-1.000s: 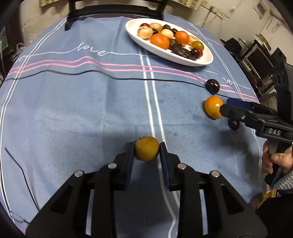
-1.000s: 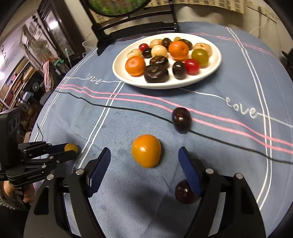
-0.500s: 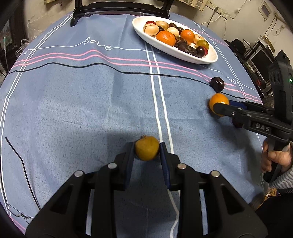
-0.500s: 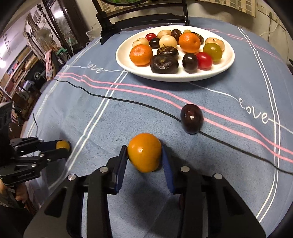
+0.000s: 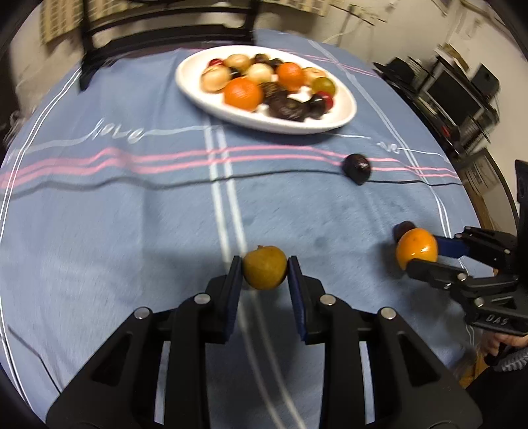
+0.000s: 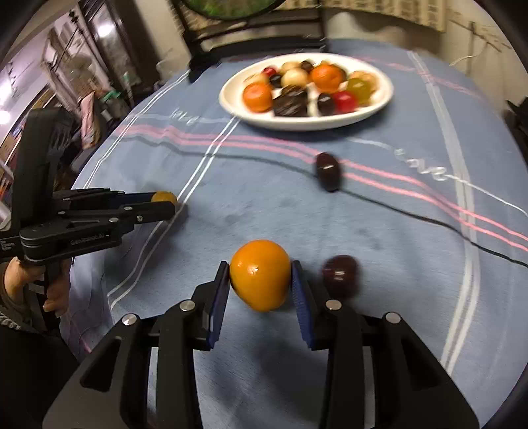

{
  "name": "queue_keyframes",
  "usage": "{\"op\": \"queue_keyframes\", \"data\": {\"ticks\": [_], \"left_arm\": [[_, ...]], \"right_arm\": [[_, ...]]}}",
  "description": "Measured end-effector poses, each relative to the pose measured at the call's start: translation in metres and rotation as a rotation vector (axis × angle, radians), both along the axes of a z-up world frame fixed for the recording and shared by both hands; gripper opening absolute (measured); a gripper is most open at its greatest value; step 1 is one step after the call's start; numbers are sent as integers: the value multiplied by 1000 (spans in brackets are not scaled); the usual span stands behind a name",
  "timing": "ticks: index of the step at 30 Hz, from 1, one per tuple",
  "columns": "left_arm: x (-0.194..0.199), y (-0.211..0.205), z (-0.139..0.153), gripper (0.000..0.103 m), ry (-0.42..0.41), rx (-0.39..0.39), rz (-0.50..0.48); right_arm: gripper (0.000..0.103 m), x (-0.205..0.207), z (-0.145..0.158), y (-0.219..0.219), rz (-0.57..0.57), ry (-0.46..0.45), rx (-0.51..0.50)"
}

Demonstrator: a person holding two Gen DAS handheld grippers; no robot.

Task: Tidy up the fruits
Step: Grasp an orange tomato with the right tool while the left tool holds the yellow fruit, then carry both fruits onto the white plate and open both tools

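My left gripper [image 5: 265, 272] is shut on a small yellow-brown fruit [image 5: 265, 271], held a little above the blue tablecloth. My right gripper [image 6: 260, 276] is shut on an orange fruit [image 6: 260, 274], its blue pads pressing both sides. Seen from the left wrist, the right gripper [image 5: 416, 254] holds that orange fruit [image 5: 416, 251] at the right. From the right wrist, the left gripper [image 6: 165, 203] shows at the left with the yellow fruit [image 6: 163, 197]. A white oval plate [image 5: 346, 114] holding several fruits sits at the far side.
A dark plum [image 6: 327, 171] lies on the black stripe, and another dark plum [image 6: 341, 274] sits just right of the orange fruit. A dark chair [image 5: 165, 29] stands behind the table. Shelves and equipment [image 5: 462, 95] crowd the right.
My right gripper went from open around the orange fruit to shut on it. Both grippers then moved toward the plate with their fruits, and the plate looms nearer.
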State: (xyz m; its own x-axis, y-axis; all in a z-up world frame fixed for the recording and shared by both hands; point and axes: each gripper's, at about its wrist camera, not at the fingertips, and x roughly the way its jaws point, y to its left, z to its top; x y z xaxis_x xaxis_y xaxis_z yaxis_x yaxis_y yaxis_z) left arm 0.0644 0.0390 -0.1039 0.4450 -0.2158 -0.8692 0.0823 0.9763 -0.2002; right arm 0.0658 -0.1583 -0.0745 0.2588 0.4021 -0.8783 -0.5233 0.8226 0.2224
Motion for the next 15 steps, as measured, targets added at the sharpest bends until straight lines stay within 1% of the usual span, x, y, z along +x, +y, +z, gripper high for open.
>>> {"op": "queue_keyframes", "data": {"ticks": [5,8,11,15], "left_arm": [[16,-15,8,28,-22,31,-64],[29,-19,15,28,-43,60,-85],[47,-18,25,28,-71,81,-89],[79,-16,39,28,-109,99,-76]], "right_arm": [[38,3,13,-33,-121,-15,29],[38,11,20,-48,-184,-19,54],[38,25,27,-54,-214,-33,68],[38,57,39,-48,-210,-76,88]]}}
